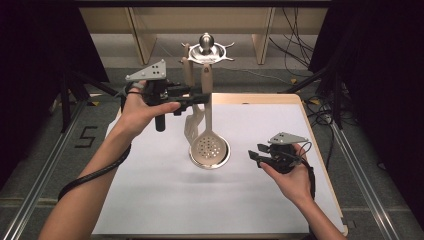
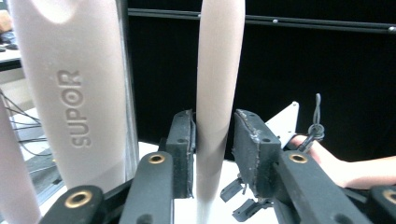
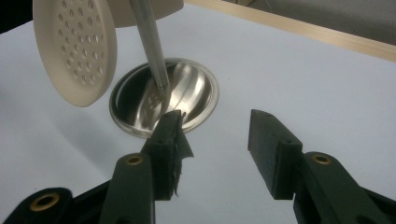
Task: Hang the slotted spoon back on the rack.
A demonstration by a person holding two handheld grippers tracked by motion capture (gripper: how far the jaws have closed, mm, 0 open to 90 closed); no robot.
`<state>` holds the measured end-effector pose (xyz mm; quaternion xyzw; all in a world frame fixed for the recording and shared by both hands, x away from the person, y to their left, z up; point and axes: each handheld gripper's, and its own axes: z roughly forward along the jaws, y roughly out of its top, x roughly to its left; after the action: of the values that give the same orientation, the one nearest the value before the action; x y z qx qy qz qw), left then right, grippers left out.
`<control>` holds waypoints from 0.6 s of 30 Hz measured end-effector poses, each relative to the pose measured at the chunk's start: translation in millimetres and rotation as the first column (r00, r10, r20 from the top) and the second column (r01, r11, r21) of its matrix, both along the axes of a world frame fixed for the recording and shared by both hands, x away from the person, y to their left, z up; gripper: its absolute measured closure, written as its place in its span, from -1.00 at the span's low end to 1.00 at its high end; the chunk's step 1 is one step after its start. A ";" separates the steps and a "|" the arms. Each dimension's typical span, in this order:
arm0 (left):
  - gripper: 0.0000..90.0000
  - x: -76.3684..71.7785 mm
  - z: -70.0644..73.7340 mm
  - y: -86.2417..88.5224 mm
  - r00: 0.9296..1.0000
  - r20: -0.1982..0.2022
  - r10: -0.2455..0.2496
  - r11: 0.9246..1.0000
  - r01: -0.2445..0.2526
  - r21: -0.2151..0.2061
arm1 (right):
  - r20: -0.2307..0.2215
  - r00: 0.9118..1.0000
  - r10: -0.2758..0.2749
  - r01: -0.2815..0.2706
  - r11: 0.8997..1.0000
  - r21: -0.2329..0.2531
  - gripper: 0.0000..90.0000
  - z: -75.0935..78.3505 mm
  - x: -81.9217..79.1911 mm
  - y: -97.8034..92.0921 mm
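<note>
Skimmer (image 1: 209, 145) hangs on rack (image 1: 206, 51) over the round base (image 1: 223, 156). Left gripper (image 1: 200, 96) has its jaws around the skimmer handle, one pad touching. Right gripper (image 1: 255, 155) rests low, jaws wide, holding nothing.

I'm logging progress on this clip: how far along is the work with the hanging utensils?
Done: the left gripper is at the rack, jaws around the skimmer handle. In hand: closing the grip; one pad touches, a gap shows at the other. Left: lifting the skimmer off its hook. The right gripper waits open above the table.
</note>
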<state>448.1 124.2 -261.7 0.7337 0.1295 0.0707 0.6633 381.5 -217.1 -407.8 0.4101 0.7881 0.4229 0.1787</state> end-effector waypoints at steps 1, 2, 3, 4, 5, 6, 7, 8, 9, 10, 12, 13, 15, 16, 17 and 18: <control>0.44 -0.9 0.0 0.3 1.000 0.004 0.006 1.000 -0.006 -0.001 | 0.015 1.000 0.008 -0.008 1.000 -0.010 0.24 -0.1 1.2 -1.1; 0.41 -1.9 0.0 0.5 1.000 0.006 0.013 1.000 -0.013 -0.003 | 0.014 1.000 0.008 -0.008 1.000 -0.010 0.24 -0.1 1.1 -1.0; 0.39 -3.1 0.2 1.0 1.000 0.013 0.022 1.000 -0.022 -0.001 | 0.015 1.000 0.008 -0.008 1.000 -0.009 0.24 -0.1 1.1 -1.0; 0.37 -4.5 0.5 1.3 0.999 0.019 0.029 1.000 -0.029 -0.001 | 0.003 1.000 0.000 0.000 1.000 0.000 0.23 0.1 0.0 -0.3; 0.34 -6.2 0.8 1.8 0.999 0.021 0.037 0.999 -0.037 0.001 | -0.002 1.000 -0.012 0.012 1.000 0.029 0.23 -1.3 -0.8 2.2; 0.30 -7.6 1.0 2.5 0.999 0.024 0.041 0.999 -0.041 0.001 | 0.005 1.000 -0.002 0.002 1.000 0.008 0.23 0.0 -0.3 0.1; 0.27 -9.6 1.3 3.4 0.998 0.017 0.052 0.999 -0.052 -0.008 | 0.007 1.000 -0.004 0.004 1.000 0.010 0.23 0.1 -0.3 -0.1; 0.25 -10.9 1.6 4.3 0.998 0.018 0.062 0.998 -0.062 -0.007 | -0.015 1.000 0.000 0.000 1.000 0.014 0.23 1.4 -0.9 -0.6; 0.24 -12.1 1.9 5.1 0.997 0.023 0.068 0.998 -0.068 -0.006 | -0.001 1.000 -0.008 0.008 1.000 0.009 0.23 1.8 -0.7 -1.2; 0.23 -14.1 2.6 6.7 0.996 0.031 0.078 0.997 -0.078 -0.005 | 0.025 1.000 0.008 -0.007 1.000 -0.007 0.23 1.3 1.5 -3.1; 0.20 -17.0 3.1 8.5 0.995 0.032 0.093 0.996 -0.092 -0.013 | 0.011 1.000 0.007 -0.007 1.000 -0.001 0.23 1.3 0.9 -2.9; 0.17 -18.7 3.3 9.8 0.994 0.035 0.103 0.995 -0.102 -0.013 | 0.008 1.000 0.005 -0.005 1.000 0.000 0.23 1.4 0.6 -2.9; 0.13 -23.0 3.1 12.2 0.991 0.042 0.127 0.992 -0.126 -0.013 | 0.025 1.000 0.006 -0.006 1.000 -0.010 0.22 1.4 1.1 -3.7; 0.12 -25.7 2.6 13.9 0.990 0.046 0.136 0.991 -0.135 -0.015 | 0.016 1.000 -0.004 0.004 1.000 0.003 0.22 1.8 0.5 -2.6; 0.11 -27.4 2.3 14.7 0.989 0.046 0.141 0.990 -0.140 -0.019 | 0.018 1.000 -0.002 0.002 1.000 0.000 0.22 1.9 0.7 -3.0; 0.10 -29.3 1.9 16.0 0.988 0.048 0.148 0.989 -0.147 -0.023 | 0.033 0.999 -0.004 0.004 1.000 0.006 0.22 1.0 1.2 -2.6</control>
<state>418.8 140.3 -259.8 0.7138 0.1677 0.1362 0.6662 382.7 -219.8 -406.8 0.4052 0.7831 0.4313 0.1912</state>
